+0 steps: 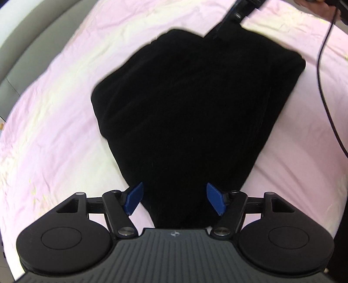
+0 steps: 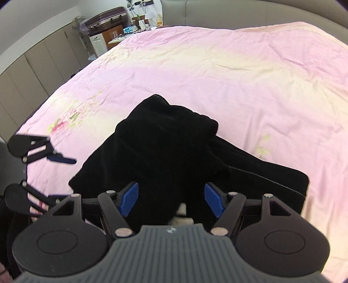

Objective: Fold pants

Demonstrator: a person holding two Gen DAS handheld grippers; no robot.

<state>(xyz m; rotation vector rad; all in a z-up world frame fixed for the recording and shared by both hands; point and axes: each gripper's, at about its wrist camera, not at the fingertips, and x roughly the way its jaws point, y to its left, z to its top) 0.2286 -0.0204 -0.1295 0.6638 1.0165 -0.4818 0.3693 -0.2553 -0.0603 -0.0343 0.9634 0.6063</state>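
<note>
The black pants (image 1: pixel 191 104) lie folded in a thick bundle on the pink bedsheet (image 1: pixel 54 135). My left gripper (image 1: pixel 175 199) is open, its blue pads (image 1: pixel 134 197) spread wide either side of the near end of the pants. My right gripper (image 2: pixel 171 199) is also open, its blue pads (image 2: pixel 214 199) astride a raised hump of the pants (image 2: pixel 165 139). The right gripper shows at the top of the left wrist view (image 1: pixel 237 15), at the far edge of the pants. The left gripper shows at the left of the right wrist view (image 2: pixel 63 160), open, beside the bundle.
A black cable (image 1: pixel 322 71) hangs over the sheet on the right of the left wrist view. A grey headboard (image 2: pixel 239 13) runs behind the bed. Cabinets (image 2: pixel 39 63), a suitcase (image 2: pixel 106 19) and a cluttered desk stand beyond the bed's far left edge.
</note>
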